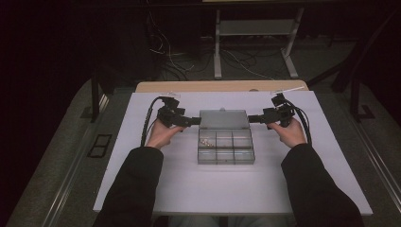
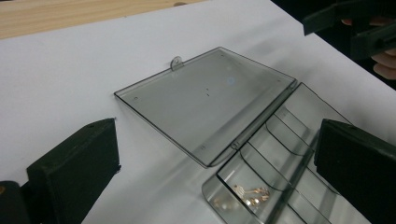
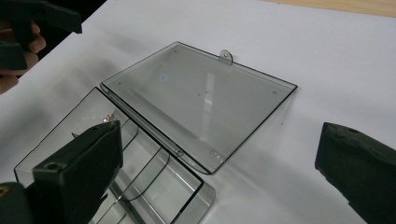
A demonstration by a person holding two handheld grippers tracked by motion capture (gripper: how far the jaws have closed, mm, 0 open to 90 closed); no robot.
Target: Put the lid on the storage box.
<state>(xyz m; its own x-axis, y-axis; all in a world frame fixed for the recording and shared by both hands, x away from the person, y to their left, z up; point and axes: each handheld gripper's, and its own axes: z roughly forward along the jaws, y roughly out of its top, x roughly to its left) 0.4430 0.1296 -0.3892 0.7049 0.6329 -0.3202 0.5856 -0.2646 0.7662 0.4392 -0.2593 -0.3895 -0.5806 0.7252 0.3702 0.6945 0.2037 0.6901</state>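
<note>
Both tongs, left (image 1: 195, 121) and right (image 1: 253, 118), are standing wide open and empty beside the open box (image 1: 225, 142); bumping it is probably risking spilling the small gold pieces (image 2: 250, 193).

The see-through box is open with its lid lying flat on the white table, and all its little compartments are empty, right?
Not quite. The box is open and its lid lies flat on the white table, but one compartment holds small gold pieces, as the left gripper view shows.

Clear grey compartment box (image 1: 225, 146) mid-table, lid (image 1: 223, 119) flat open; small gold pieces (image 2: 250, 194) in one compartment.
</note>
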